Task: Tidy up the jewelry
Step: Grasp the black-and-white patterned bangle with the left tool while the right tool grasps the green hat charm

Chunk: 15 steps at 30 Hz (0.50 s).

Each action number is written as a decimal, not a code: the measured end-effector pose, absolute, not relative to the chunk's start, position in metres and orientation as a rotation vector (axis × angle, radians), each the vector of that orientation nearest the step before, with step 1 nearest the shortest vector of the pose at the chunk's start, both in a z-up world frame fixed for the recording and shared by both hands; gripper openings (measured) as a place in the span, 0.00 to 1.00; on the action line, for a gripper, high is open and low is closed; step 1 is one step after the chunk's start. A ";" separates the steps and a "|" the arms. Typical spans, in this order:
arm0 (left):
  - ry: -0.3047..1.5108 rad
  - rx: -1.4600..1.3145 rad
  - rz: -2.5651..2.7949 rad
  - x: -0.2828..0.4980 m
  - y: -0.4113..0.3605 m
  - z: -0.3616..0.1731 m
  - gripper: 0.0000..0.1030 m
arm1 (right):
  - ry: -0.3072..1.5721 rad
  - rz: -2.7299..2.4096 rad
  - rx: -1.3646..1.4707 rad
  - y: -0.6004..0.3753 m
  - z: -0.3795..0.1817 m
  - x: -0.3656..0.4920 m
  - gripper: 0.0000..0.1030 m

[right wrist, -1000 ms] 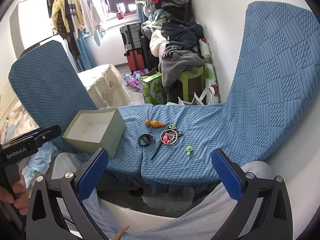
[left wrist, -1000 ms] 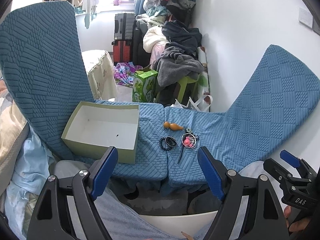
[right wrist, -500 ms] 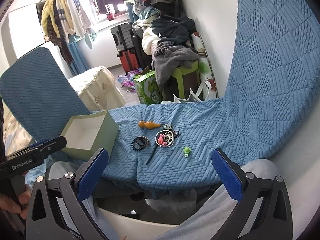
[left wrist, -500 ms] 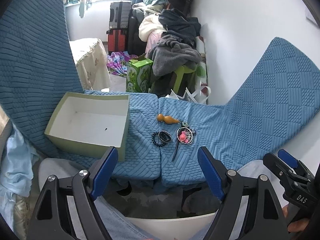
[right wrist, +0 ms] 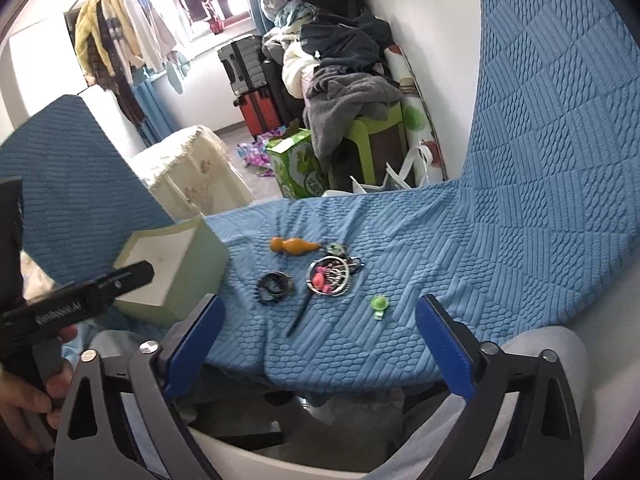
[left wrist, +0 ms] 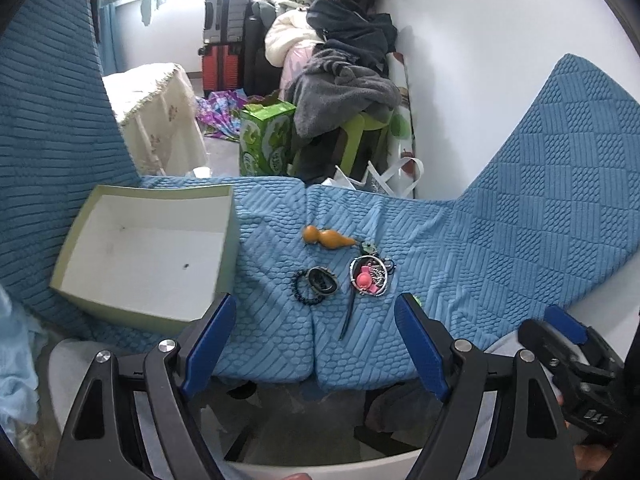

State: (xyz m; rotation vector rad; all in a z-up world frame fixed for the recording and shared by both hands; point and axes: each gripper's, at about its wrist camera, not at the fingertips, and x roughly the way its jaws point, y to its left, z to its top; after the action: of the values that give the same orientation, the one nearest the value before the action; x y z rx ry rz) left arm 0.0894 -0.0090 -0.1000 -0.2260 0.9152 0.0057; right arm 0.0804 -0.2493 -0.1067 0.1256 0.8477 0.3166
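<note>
Since the frame a second earlier, both grippers have been brought nearer to the blue cushion [left wrist: 280,332], so that the box and the trinkets are seen larger and closer; the trinkets themselves lie as they did before.

The left gripper [left wrist: 316,338] is held wide open, with nothing between its blue pads [left wrist: 208,344]. The right gripper [right wrist: 318,344] is likewise spread fully apart and nothing is gripped by it.

In the left wrist view, the open pale green box [left wrist: 148,256] is found at about 9 o'clock of the picture, its white inside bare but for a small dark speck. The jewelry is gathered near the centre of the cushion: an orange gourd-shaped charm [left wrist: 326,237] at 12 o'clock of the cluster, a black beaded bracelet with a dark oval piece [left wrist: 316,286] at 8 o'clock, a silver ring holding pink and beaded pieces [left wrist: 370,276] at 3 o'clock, and a thin dark stick [left wrist: 347,316] at 6 o'clock, lying apart from the box. In the right wrist view, a small green charm [right wrist: 379,304] is seen at 4 o'clock of the cluster, just apart from it.

Behind the cushion, a green carton [left wrist: 268,136], a grey heap of clothes [left wrist: 344,92] and a red suitcase [left wrist: 220,68] are visible at 12 o'clock.
</note>
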 end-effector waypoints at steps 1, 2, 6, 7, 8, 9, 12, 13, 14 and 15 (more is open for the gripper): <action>0.918 -0.227 -0.004 0.094 -0.011 -0.104 0.78 | 0.854 0.316 0.124 -0.250 -0.112 0.084 0.80; 0.921 -0.219 -0.014 0.099 -0.014 -0.108 0.78 | 0.869 0.328 0.133 -0.251 -0.120 0.091 0.73; 0.937 -0.176 -0.014 0.118 -0.028 -0.125 0.68 | 0.910 0.325 0.152 -0.253 -0.144 0.108 0.61; 0.948 -0.184 -0.026 0.124 -0.030 -0.131 0.68 | 0.920 0.315 0.142 -0.253 -0.152 0.114 0.56; 0.956 -0.186 -0.031 0.128 -0.032 -0.136 0.67 | 0.928 0.312 0.137 -0.254 -0.157 0.117 0.53; 0.967 -0.188 -0.040 0.134 -0.034 -0.143 0.61 | 0.942 0.301 0.128 -0.254 -0.165 0.123 0.52; 1.004 -0.197 -0.050 0.151 -0.036 -0.165 0.58 | 0.979 0.289 0.109 -0.253 -0.188 0.138 0.50; 1.014 -0.200 -0.046 0.157 -0.035 -0.173 0.56 | 0.988 0.288 0.102 -0.252 -0.195 0.144 0.49; 1.023 -0.205 -0.044 0.161 -0.035 -0.178 0.54 | 0.994 0.284 0.092 -0.252 -0.203 0.149 0.49; 1.036 -0.212 -0.046 0.167 -0.035 -0.186 0.51 | 0.996 0.281 0.087 -0.251 -0.207 0.152 0.49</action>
State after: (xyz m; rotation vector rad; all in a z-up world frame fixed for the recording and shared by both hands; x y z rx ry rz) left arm 0.1672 -0.0350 -0.1858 -0.2118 1.0357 -0.0455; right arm 0.1524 -0.2507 -0.2067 0.0870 0.9964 0.2809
